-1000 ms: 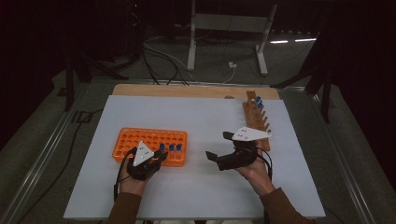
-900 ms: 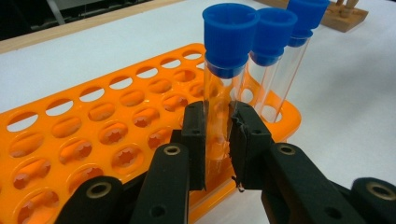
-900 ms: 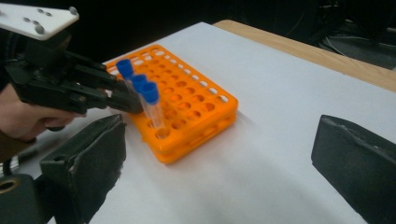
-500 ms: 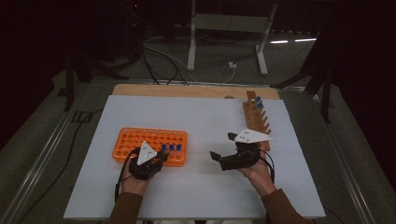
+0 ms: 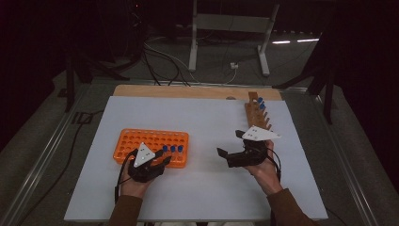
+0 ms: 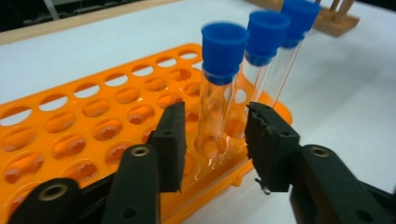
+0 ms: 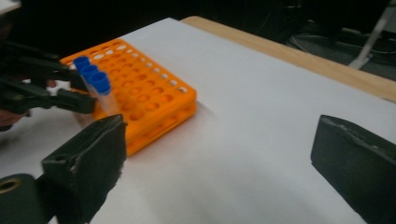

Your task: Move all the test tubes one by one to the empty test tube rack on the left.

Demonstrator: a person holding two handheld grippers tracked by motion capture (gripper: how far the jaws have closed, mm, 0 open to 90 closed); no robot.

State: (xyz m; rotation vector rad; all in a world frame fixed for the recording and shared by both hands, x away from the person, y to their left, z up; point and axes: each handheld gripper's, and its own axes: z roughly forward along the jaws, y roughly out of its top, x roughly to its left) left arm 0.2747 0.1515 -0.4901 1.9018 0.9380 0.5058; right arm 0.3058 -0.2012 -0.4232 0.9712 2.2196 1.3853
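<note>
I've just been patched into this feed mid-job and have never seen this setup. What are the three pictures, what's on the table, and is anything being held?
There is no robot here: a person holds a hand-held gripper in each hand. The high view looks down on the table from above the person. The other two pictures come from a camera riding on each gripper, looking along its two black jaws.

On the white table lie an orange rack with three blue-capped tubes at its near edge, and a wooden rack farther right with more blue-capped tubes.

The left gripper sits at the orange rack. Its jaws have just been opening; the nearest tube stands between them, but the pads do not press on it, so it is let go. The right gripper is wide open over bare table, holding nothing.
</note>
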